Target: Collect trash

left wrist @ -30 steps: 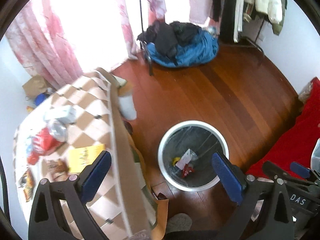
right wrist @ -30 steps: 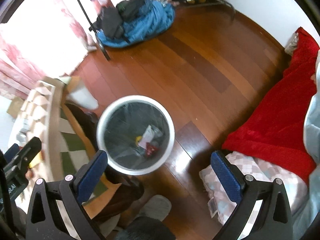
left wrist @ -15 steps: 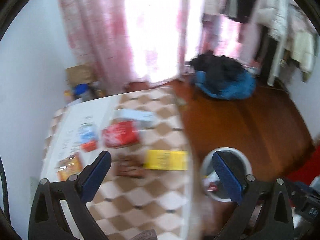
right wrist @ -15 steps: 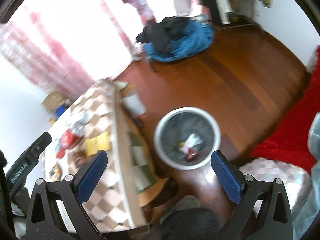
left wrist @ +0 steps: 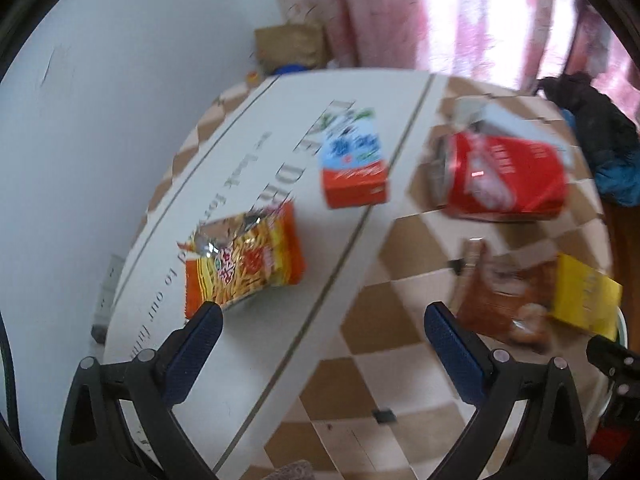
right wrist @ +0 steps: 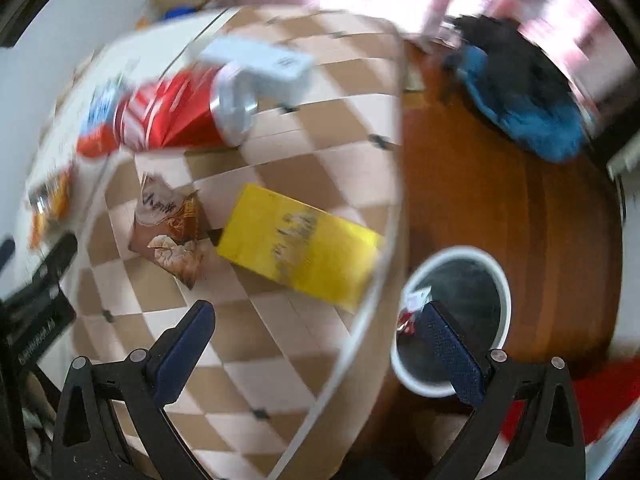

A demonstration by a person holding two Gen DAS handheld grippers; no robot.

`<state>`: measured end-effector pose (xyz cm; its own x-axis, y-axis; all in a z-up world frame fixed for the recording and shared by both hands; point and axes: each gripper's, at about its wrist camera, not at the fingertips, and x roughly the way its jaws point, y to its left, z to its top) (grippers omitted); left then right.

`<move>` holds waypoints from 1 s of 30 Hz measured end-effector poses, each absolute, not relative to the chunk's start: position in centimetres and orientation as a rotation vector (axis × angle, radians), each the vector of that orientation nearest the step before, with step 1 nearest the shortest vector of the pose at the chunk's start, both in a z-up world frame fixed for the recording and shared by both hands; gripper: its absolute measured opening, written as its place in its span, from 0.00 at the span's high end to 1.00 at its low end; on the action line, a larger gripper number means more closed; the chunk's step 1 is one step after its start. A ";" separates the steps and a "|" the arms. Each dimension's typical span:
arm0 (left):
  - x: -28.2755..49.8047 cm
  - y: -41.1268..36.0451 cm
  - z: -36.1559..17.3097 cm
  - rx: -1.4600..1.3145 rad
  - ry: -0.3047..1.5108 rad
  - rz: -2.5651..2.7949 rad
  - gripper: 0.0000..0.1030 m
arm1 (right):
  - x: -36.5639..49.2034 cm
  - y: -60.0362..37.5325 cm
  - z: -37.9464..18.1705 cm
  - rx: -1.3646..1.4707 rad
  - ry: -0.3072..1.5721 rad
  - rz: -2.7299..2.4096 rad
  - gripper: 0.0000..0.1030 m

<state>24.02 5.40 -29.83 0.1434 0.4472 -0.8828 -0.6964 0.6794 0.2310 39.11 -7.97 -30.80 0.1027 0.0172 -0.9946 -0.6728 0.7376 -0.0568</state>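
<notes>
Trash lies on a checkered table (left wrist: 360, 360): an orange snack bag (left wrist: 244, 264), a red and blue carton (left wrist: 354, 168), a red bag (left wrist: 504, 180), a brown wrapper (left wrist: 500, 300) and a yellow packet (left wrist: 584, 300). My left gripper (left wrist: 322, 320) is open and empty above the table, near the orange bag. My right gripper (right wrist: 316, 316) is open and empty over the table's right edge, just below the yellow packet (right wrist: 300, 244). The brown wrapper (right wrist: 172, 228) and red bag (right wrist: 172, 116) show there too. A white-rimmed bin (right wrist: 504, 280) with some trash stands on the floor beside the table.
A white box (right wrist: 260, 64) lies behind the red bag. A blue and black pile of clothes (right wrist: 524, 92) lies on the wooden floor (right wrist: 480, 180). Pink curtains (left wrist: 440, 12) hang behind. A cardboard box (left wrist: 292, 44) sits by the wall. Red fabric (right wrist: 600, 400) is at lower right.
Both grippers have swung left from over the bin to over the table and moved closer to the trash. Both stayed open and empty.
</notes>
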 end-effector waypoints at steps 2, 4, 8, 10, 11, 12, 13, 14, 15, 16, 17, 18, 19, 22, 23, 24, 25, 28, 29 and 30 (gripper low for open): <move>23.9 6.1 -30.7 -0.268 1.168 0.853 0.00 | 39.1 -6.0 -32.2 -0.702 1.380 0.599 0.00; 23.8 6.4 -31.3 -0.274 1.174 0.858 0.00 | 39.2 -4.5 -33.6 -0.823 1.364 0.617 0.00; 23.7 7.0 -31.9 -0.285 1.179 0.857 0.00 | 39.9 -3.8 -35.3 -0.885 1.371 0.644 0.01; 23.5 7.3 -31.7 -0.288 1.169 0.856 0.00 | 40.5 -4.0 -35.0 -0.818 1.383 0.653 0.04; 23.3 7.2 -31.2 -0.286 1.159 0.850 0.00 | 40.6 -3.8 -34.8 -0.799 1.379 0.639 0.10; 23.3 7.3 -31.0 -0.278 1.155 0.850 0.00 | 40.6 -4.0 -34.7 -0.779 1.376 0.625 0.14; 23.0 7.5 -30.5 -0.265 1.151 0.846 0.00 | 40.6 -4.1 -34.3 -0.753 1.373 0.612 0.25; 23.0 7.7 -30.3 -0.255 1.147 0.828 0.00 | 40.4 -4.2 -34.0 -0.722 1.376 0.601 0.37; 23.1 7.9 -30.0 -0.241 1.146 0.813 0.00 | 40.3 -4.6 -33.7 -0.682 1.390 0.582 0.42; 22.9 8.1 -29.5 -0.205 1.143 0.784 0.00 | 40.2 -5.3 -33.3 -0.625 1.425 0.544 0.46; 22.9 8.3 -29.2 -0.175 1.137 0.761 0.00 | 40.1 -5.7 -33.2 -0.567 1.455 0.530 0.46; 22.7 8.7 -28.8 -0.131 1.129 0.733 0.00 | 39.9 -6.2 -32.9 -0.500 1.486 0.525 0.46; 22.4 9.2 -28.5 -0.083 1.133 0.693 0.00 | 39.6 -6.7 -32.7 -0.442 1.514 0.525 0.46; 21.9 10.6 -28.6 0.003 1.166 0.619 0.00 | 39.3 -7.3 -31.8 -0.347 1.515 0.553 0.41; 21.9 11.2 -28.9 0.037 1.183 0.608 0.00 | 39.2 -6.9 -31.8 -0.388 1.492 0.532 0.26; 21.8 11.7 -29.2 0.064 1.201 0.602 0.00 | 39.4 -6.3 -31.8 -0.462 1.462 0.509 0.19; 21.9 12.2 -29.6 0.082 1.218 0.598 0.00 | 39.4 -5.7 -32.0 -0.507 1.447 0.499 0.16; 22.0 13.0 -30.5 0.087 1.244 0.606 0.00 | 40.5 -4.3 -33.1 -0.637 1.421 0.465 0.16; 22.0 13.1 -30.6 0.074 1.244 0.606 0.00 | 40.7 -3.7 -33.3 -0.665 1.407 0.464 0.16; 21.9 13.2 -30.7 0.067 1.244 0.612 0.00 | 40.9 -3.3 -33.5 -0.697 1.399 0.469 0.16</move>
<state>21.94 13.20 -30.75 0.1834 0.4691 -0.8639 -0.3983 0.8389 0.3709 40.90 -3.27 -33.51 0.1329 -0.1017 -0.9859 -0.6755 0.7186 -0.1652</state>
